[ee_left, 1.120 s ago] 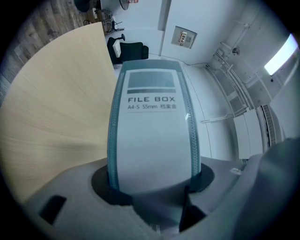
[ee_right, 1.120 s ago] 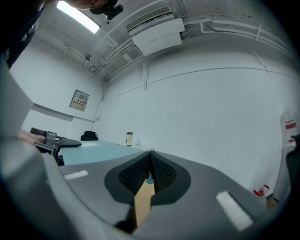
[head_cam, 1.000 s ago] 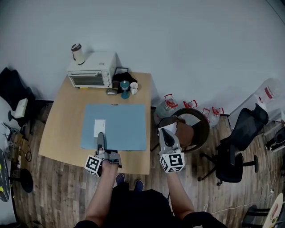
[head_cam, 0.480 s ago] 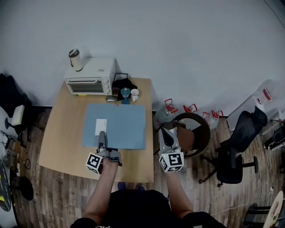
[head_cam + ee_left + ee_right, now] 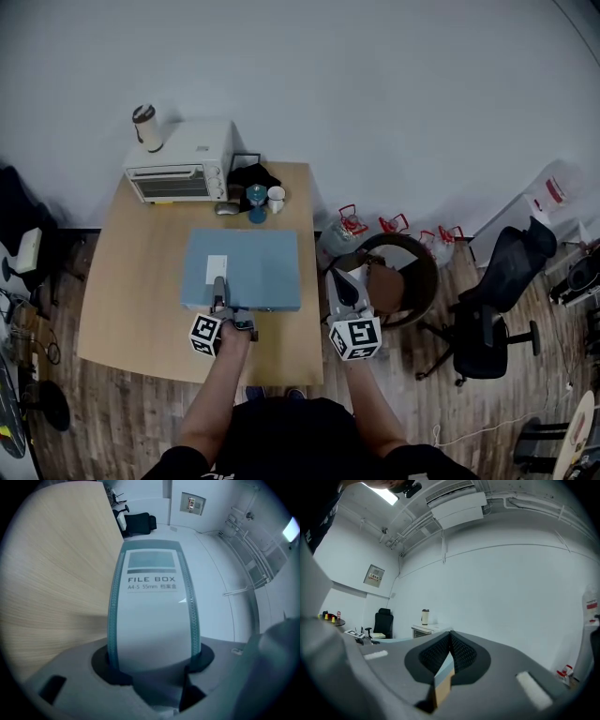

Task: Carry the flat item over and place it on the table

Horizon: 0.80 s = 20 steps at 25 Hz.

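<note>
A flat blue file box (image 5: 253, 272) with a white label lies level over the wooden table (image 5: 127, 291); whether it touches the top I cannot tell. My left gripper (image 5: 219, 292) is shut on its near edge. In the left gripper view the box's white spine (image 5: 152, 616), printed FILE BOX, stands between the jaws of the left gripper (image 5: 152, 665), with the tabletop (image 5: 51, 573) close along its left side. My right gripper (image 5: 345, 289) hangs off the table's right edge, shut and empty; in its own view the right gripper (image 5: 450, 651) has its pads together.
At the table's back stand a white toaster oven (image 5: 180, 161) with a cup (image 5: 143, 127) on top, a blue bottle (image 5: 257, 199) and a white mug (image 5: 276, 197). Right of the table are a round brown seat (image 5: 398, 277), water jugs (image 5: 347, 230) and a black office chair (image 5: 502, 300).
My left gripper has carried the file box down toward the tabletop and a little away from me. The right gripper has drifted slightly and stays shut.
</note>
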Tool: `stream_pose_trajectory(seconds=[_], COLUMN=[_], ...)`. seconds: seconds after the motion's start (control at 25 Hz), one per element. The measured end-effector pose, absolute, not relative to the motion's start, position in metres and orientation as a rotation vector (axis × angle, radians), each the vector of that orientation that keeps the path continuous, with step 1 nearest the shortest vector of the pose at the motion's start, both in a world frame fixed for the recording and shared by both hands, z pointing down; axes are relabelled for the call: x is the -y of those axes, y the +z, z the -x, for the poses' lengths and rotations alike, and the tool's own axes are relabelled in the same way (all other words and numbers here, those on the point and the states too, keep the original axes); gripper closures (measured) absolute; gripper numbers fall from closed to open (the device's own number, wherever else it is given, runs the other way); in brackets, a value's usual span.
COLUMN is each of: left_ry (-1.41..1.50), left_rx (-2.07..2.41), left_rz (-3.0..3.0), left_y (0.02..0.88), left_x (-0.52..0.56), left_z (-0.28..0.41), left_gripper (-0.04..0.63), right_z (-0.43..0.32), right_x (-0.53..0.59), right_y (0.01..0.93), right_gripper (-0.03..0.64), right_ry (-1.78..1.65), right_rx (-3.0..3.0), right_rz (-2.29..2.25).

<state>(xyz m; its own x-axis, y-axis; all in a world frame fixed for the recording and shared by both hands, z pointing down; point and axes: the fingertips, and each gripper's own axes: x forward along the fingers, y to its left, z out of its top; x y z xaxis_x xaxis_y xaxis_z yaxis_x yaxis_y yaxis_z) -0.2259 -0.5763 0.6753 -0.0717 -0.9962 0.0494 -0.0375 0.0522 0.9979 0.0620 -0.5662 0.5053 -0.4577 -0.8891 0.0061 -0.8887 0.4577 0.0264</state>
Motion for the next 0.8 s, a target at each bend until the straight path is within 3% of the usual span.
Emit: stream_pose_trajectory(seconds=[0.8], left_ry=[-0.940], left_rx=[1.438], left_rz=[-0.886], left_y=[0.816], left_x=[0.619], left_z=[0.225], left_gripper=[0.334], right_z=[-0.050], right_x=[0.557], right_y=[0.524], right_gripper=[0.617], right_ry=[0.042], right_rx=[2.617], right_rz=[-1.617])
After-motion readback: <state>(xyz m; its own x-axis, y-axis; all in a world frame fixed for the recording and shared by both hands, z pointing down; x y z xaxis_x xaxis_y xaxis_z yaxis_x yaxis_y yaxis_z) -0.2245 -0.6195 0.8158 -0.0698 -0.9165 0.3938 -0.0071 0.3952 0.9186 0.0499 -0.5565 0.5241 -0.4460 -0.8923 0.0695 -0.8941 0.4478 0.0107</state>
